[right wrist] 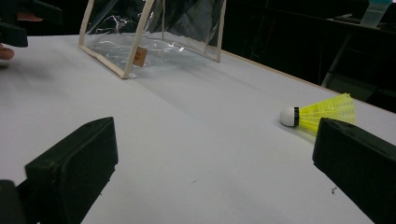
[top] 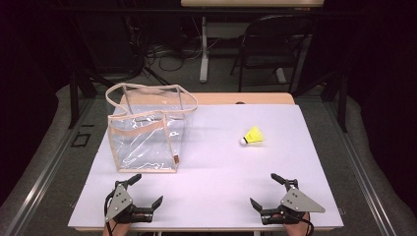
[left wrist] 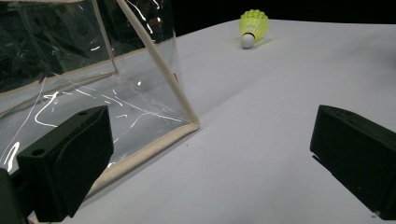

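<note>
Parking both grippers, left (top: 143,190) and right (top: 263,191), jaws apart and empty, near the bag (top: 147,129), so the shuttlecock (top: 253,136) beside it stays reachable.

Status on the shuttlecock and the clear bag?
Done: nothing visible. The shuttlecock lies on the table, apart from the clear bag. In hand: nothing; left gripper and right gripper are open near the table's front edge. Left: presumably picking it up and bagging it.

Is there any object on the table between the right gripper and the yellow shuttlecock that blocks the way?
No, nothing visible is in the way. The right gripper rests open near the front edge, and bare white table lies between it and the shuttlecock. The clear bag stands off to the left, apart from that path.
</note>
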Action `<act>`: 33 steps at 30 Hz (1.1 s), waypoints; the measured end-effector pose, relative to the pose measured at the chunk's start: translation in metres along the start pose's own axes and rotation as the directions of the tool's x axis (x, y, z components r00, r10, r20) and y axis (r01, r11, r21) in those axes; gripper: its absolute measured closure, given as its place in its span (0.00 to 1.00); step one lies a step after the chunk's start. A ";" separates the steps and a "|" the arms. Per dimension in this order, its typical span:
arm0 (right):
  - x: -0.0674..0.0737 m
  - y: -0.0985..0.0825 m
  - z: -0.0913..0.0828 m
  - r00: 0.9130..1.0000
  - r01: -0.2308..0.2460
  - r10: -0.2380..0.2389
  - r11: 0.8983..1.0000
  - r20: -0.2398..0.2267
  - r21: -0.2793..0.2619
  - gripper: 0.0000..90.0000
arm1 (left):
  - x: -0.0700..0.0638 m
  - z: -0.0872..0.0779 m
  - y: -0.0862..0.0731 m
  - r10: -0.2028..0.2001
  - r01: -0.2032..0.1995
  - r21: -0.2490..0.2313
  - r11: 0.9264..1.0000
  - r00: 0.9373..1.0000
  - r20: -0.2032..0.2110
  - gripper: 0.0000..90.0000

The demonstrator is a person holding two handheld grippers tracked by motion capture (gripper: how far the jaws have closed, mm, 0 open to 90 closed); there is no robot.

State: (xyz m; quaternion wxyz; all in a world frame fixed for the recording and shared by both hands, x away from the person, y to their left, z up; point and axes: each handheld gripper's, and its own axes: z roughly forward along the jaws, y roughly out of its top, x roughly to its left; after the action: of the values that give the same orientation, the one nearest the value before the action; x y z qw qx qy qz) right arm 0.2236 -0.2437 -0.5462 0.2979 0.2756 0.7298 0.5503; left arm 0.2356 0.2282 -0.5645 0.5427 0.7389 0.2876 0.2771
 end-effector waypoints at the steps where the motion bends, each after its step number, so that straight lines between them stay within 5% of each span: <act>1: 0.000 0.000 0.000 1.000 -0.001 0.001 1.000 -0.001 0.002 0.00 | 0.000 0.000 0.000 -0.004 0.004 0.002 1.000 1.000 0.000 0.00; 18: 0.001 0.000 0.007 1.000 0.002 -0.001 1.000 -0.020 0.007 0.00 | -0.001 -0.001 0.000 -0.002 0.002 0.011 1.000 1.000 0.006 0.00; 33: 0.001 -0.001 0.008 1.000 0.000 0.000 1.000 -0.023 0.010 0.00 | -0.007 0.012 0.008 0.016 -0.022 0.088 0.996 0.997 0.074 0.00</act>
State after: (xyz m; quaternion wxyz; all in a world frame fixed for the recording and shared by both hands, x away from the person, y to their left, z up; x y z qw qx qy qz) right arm 0.2289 -0.2379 -0.5488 0.2880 0.2705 0.7360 0.5497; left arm 0.2407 0.2131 -0.5608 0.5170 0.7745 0.2725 0.2422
